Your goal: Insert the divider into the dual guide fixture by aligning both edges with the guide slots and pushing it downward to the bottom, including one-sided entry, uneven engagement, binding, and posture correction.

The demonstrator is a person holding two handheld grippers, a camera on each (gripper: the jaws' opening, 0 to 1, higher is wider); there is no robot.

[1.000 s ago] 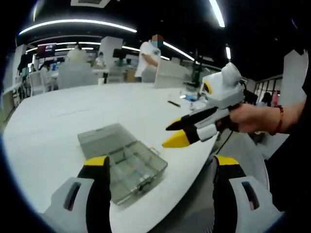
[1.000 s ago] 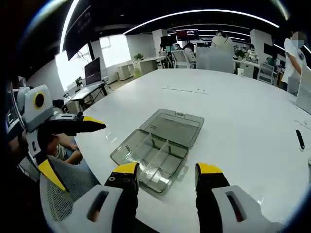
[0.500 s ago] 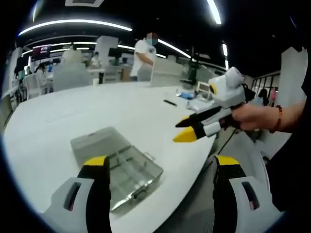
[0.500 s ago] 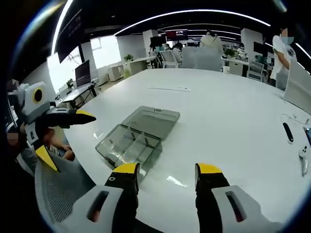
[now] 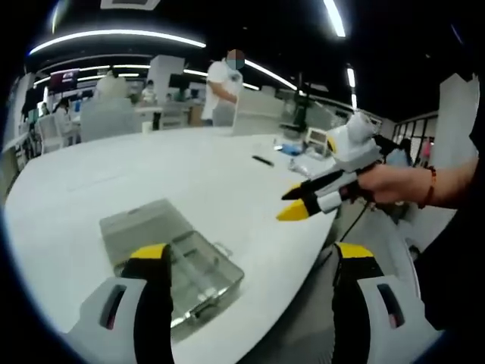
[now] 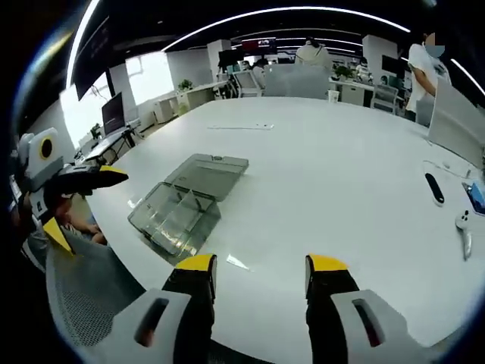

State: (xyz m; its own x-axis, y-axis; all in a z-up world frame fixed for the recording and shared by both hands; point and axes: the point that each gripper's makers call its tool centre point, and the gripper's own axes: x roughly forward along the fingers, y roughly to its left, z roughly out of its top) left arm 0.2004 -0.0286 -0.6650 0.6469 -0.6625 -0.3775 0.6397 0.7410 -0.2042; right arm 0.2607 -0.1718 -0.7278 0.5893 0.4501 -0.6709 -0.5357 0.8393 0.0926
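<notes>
A clear plastic compartment box (image 6: 176,214) lies open on the white table (image 6: 326,167), its lid (image 6: 208,170) folded flat behind it and thin partitions standing inside. A small clear flat piece (image 6: 236,262) lies on the table just in front of the box. My right gripper (image 6: 261,267) hovers open and holds nothing, short of that piece. In the left gripper view the box (image 5: 173,258) sits behind my left jaw, and my left gripper (image 5: 251,262) is open with nothing in it. The right gripper (image 5: 291,205) reaches in from the right, held by a hand (image 5: 394,184). The left gripper (image 6: 86,202) shows at the left, jaws apart.
The box lies near the table's curved front edge, with a grey mesh chair (image 6: 83,292) just below it. A black remote (image 6: 434,188) and small white devices (image 6: 463,222) lie at the far right of the table. People stand at desks in the background.
Both views have swung. The right gripper has drawn back from the box, which now sits farther left and smaller in its view. Both grippers stay open.
</notes>
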